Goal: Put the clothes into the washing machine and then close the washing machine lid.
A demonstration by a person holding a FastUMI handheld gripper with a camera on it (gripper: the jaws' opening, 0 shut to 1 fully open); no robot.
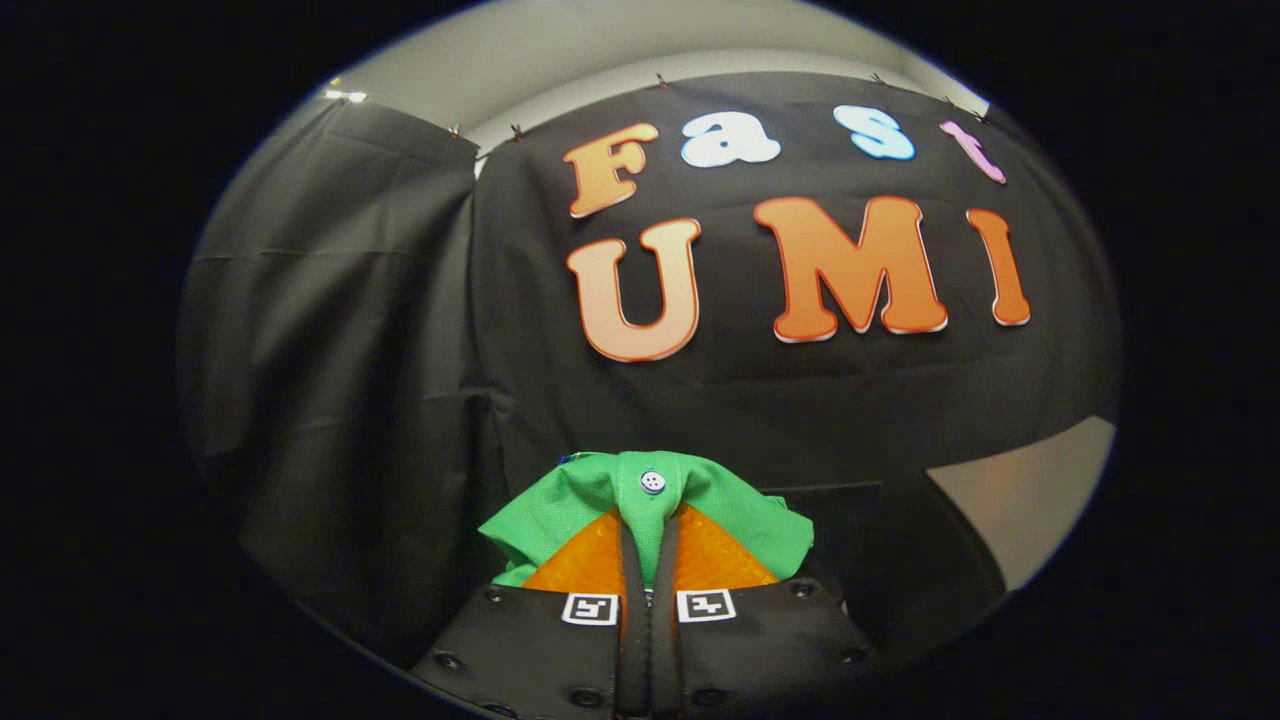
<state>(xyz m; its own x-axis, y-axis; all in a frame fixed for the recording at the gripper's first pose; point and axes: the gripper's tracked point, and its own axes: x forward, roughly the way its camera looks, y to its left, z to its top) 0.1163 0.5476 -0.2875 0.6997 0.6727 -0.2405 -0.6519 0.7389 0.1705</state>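
A green garment [720, 505] with a small white button bunches up over and around my fingertips, held up in the air in front of the booth's black cloth wall. My gripper [648, 545] is shut on it: a narrow strip of the green cloth is pinched between the two orange fingers [580, 560]. The rest of the garment hangs down behind the fingers, hidden by them.
The black cloth wall [700, 400] hangs close ahead, with a side curtain [330, 350] to the left. A pale patch of surface [1030, 500] shows low on the right past the cloth's edge.
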